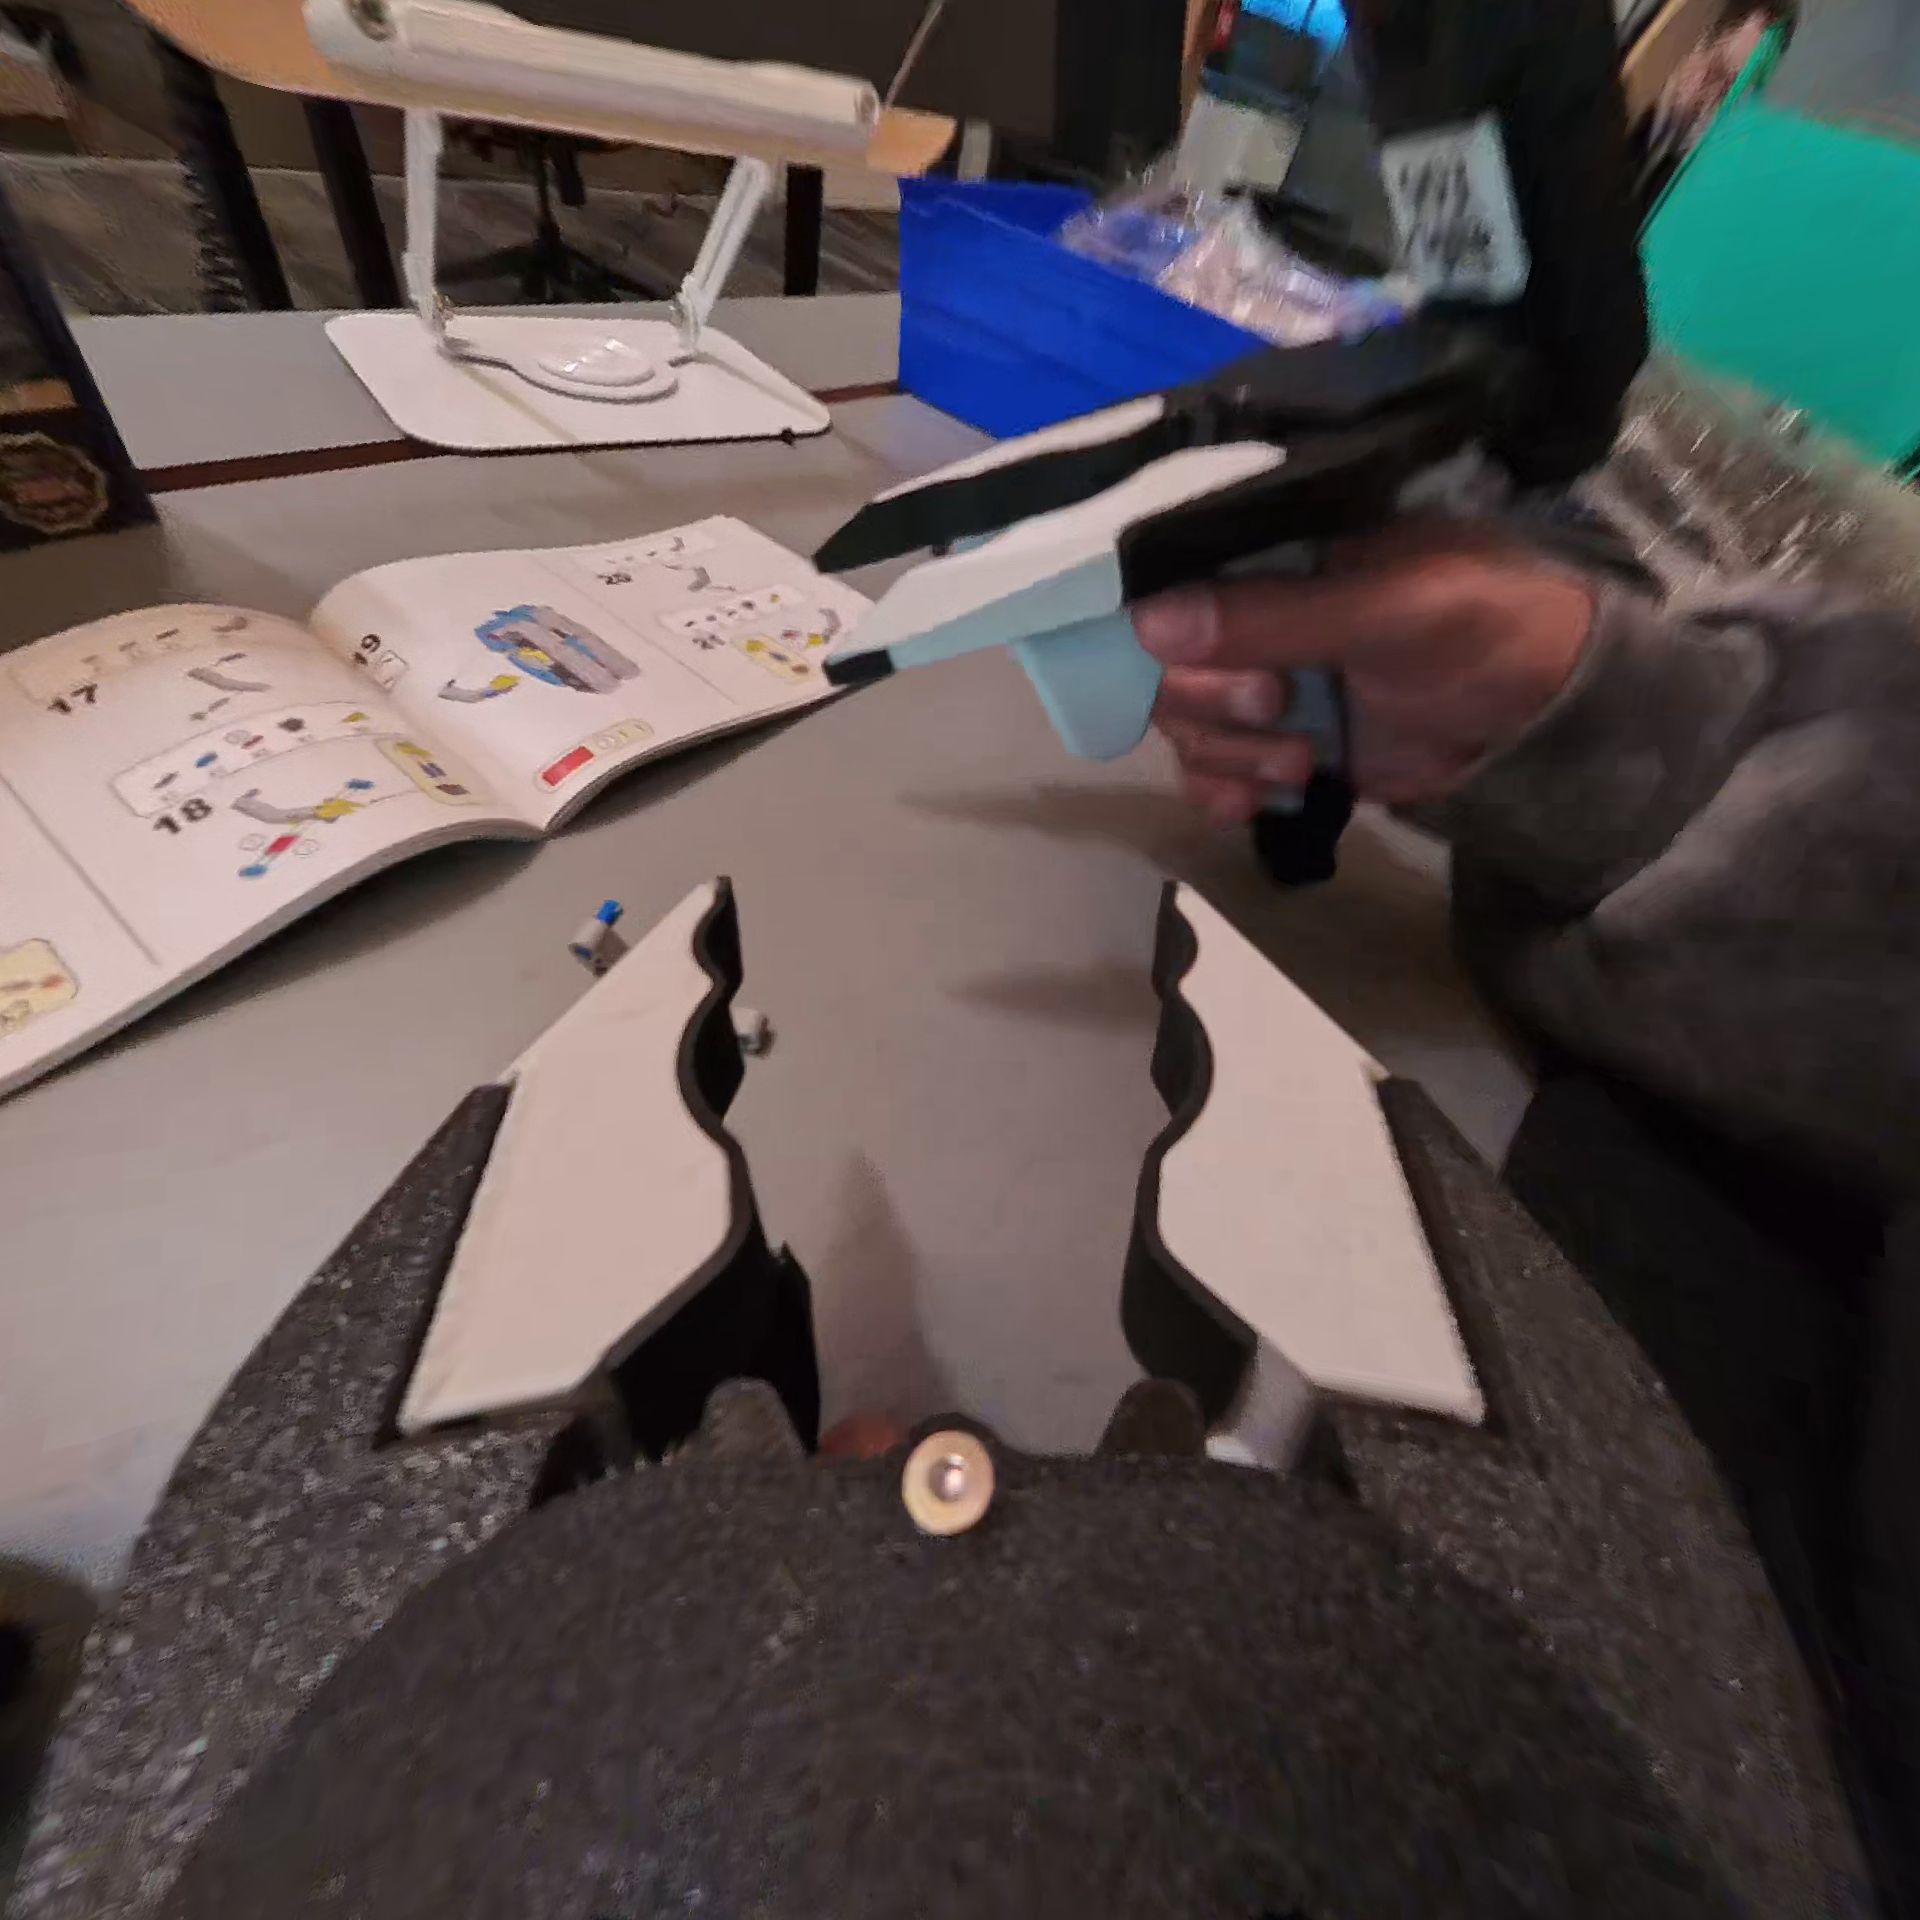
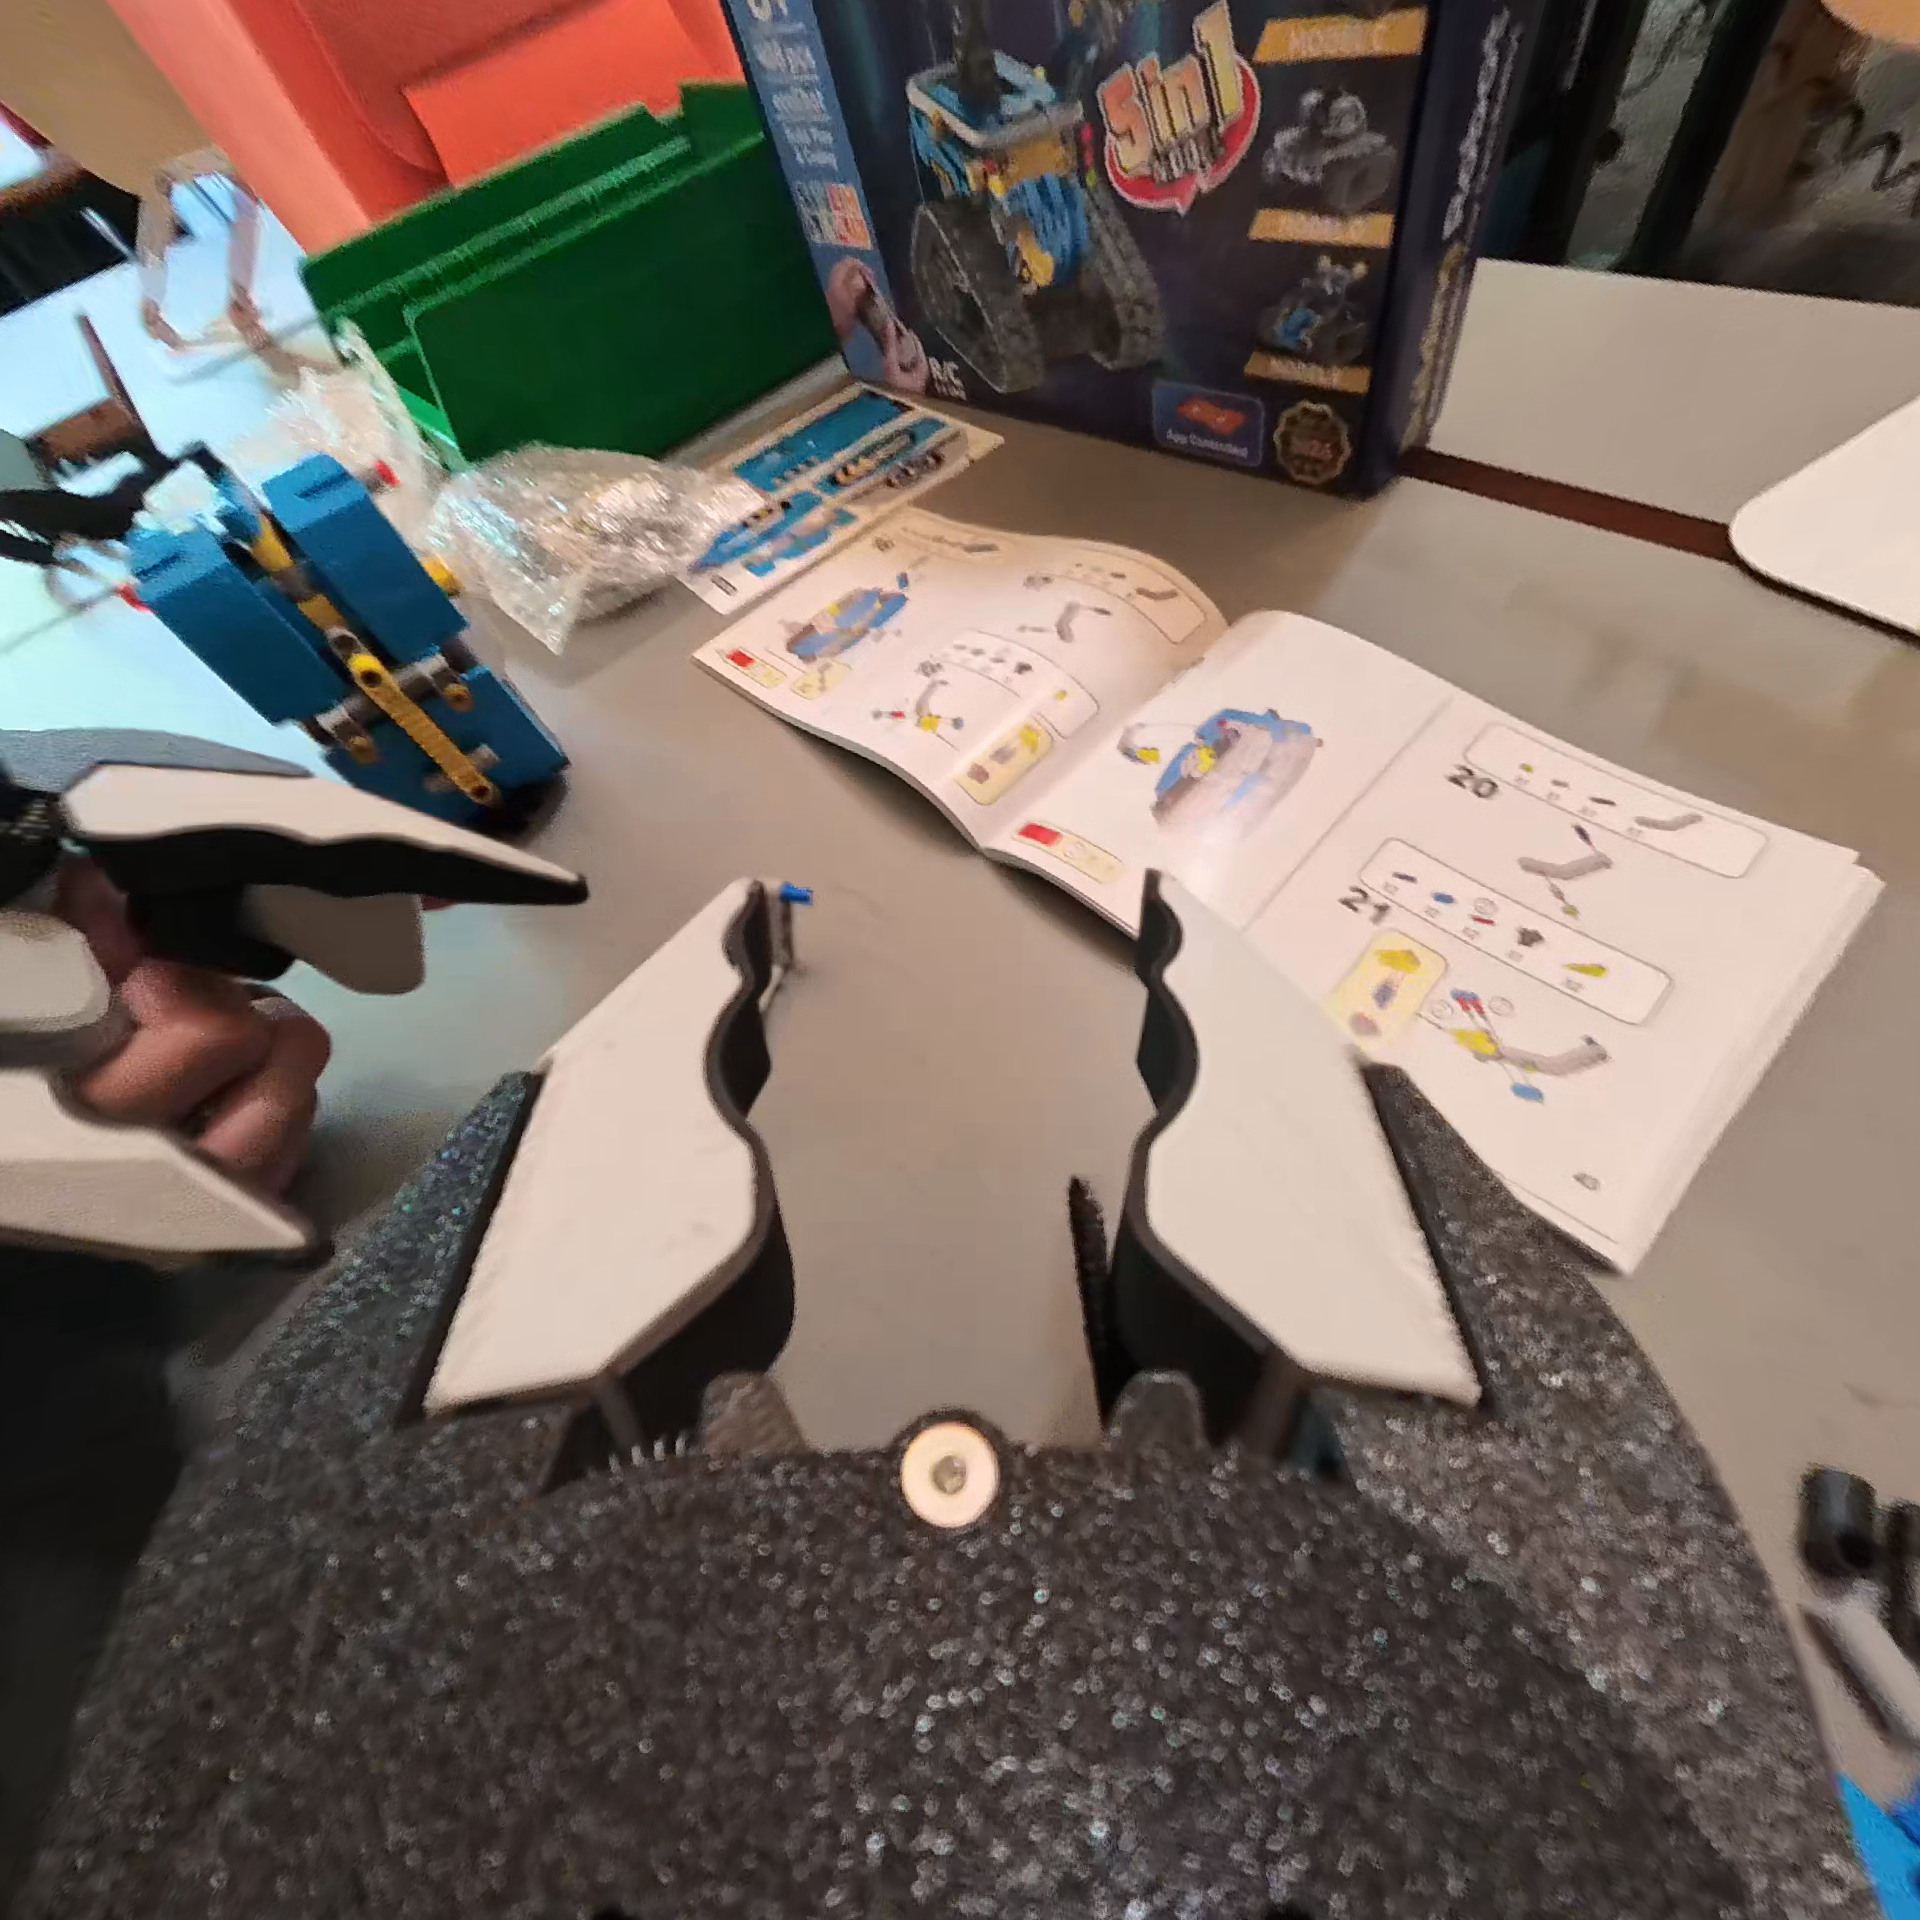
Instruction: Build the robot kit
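My left fingers (image 1: 940, 904) spread wide, empty, above the counter (image 1: 883, 769) | small blue-tipped pin (image 1: 596, 933) just beside left tip | my right fingers (image 2: 961, 894) spread wide, empty; a pin (image 2: 784, 925) at the left tip, contact unclear | open booklet (image 2: 1299, 831) beyond | blue model (image 2: 343, 634) far left.

The right tongs (image 2: 961, 904) gape empty over the grey table (image 2: 935, 1091), beside an open booklet (image 2: 1299, 831).
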A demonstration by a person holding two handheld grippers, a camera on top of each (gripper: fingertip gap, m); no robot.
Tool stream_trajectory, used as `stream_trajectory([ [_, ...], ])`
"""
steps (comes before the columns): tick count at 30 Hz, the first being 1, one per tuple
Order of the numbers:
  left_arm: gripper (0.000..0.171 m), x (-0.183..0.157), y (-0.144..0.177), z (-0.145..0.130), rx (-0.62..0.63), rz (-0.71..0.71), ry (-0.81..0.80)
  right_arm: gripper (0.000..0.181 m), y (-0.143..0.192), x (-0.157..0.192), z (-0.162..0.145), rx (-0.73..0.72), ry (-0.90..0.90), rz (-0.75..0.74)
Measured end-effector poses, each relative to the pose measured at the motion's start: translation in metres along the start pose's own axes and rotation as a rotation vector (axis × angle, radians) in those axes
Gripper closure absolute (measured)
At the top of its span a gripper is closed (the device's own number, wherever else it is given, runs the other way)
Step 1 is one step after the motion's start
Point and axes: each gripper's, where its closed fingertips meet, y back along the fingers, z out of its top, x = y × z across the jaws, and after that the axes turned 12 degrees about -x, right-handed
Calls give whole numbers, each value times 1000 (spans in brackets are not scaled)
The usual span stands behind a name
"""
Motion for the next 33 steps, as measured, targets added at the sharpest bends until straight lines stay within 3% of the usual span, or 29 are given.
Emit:
stream_trajectory([
  [2, 91, 0, -3, -11, 53, 6, -47, 111, 6, -16, -9, 82, 15, -71],
  [5, 92, -2, -5, -19, 103, -36, 33, 129, 21, -45, -8, 113, 31, -161],
  [7, 92, -4, -5, -24, 136, -72, 112, 128, 38, -77, -3, 99, 1, -260],
  [10, 92, -13, -4, -32, 185, -145, 190, 130, 79, -132, -4, 135, -24, -428],
  [14, 92, -17, -4, -34, 196, -161, 195, 132, 136, -185, -30, 313, -16, -592],
  [24, 92, -12, -4, -36, 203, -143, 227, 158, 169, -227, -38, 263, -58, -766],
  [33, 93, -12, -2, -32, 177, -157, 246, 163, 132, -187, -38, 261, -34, -535],
])
